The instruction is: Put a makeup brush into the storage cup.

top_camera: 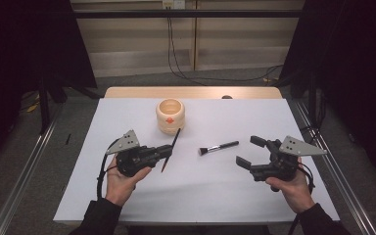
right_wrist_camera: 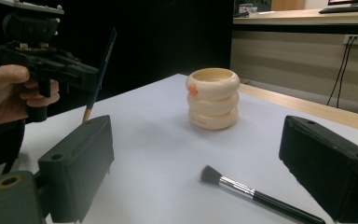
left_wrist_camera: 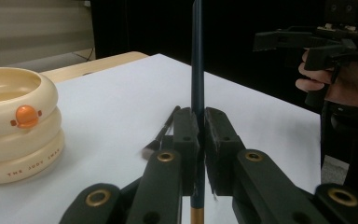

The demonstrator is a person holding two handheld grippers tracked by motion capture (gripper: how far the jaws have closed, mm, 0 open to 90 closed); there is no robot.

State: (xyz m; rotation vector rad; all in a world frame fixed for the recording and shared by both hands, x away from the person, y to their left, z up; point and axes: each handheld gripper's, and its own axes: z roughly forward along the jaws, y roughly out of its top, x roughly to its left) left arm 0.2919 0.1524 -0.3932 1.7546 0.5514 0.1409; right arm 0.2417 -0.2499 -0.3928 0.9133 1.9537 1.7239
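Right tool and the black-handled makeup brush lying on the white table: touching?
Apart. In the right gripper view the makeup brush lies flat on the table between the right tool's wide-open jaws, with bare white surface separating it from both pads.

My tabletop (top_camera: 127, 196): white sheet over pale wood, wood edge (top_camera: 191, 92) showing at far side. Grey floor (top_camera: 142, 78) beyond me. Beige wall panels (top_camera: 137, 44), black cables (top_camera: 176, 54) hanging down. Dark curtains (top_camera: 24, 44) both sides. Metal rails (top_camera: 24, 166) flanking.

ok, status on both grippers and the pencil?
Left gripper shut on pencil, held off the table. Right gripper open, nothing between jaws, brush lying ahead of it. Cup upright, path clear.
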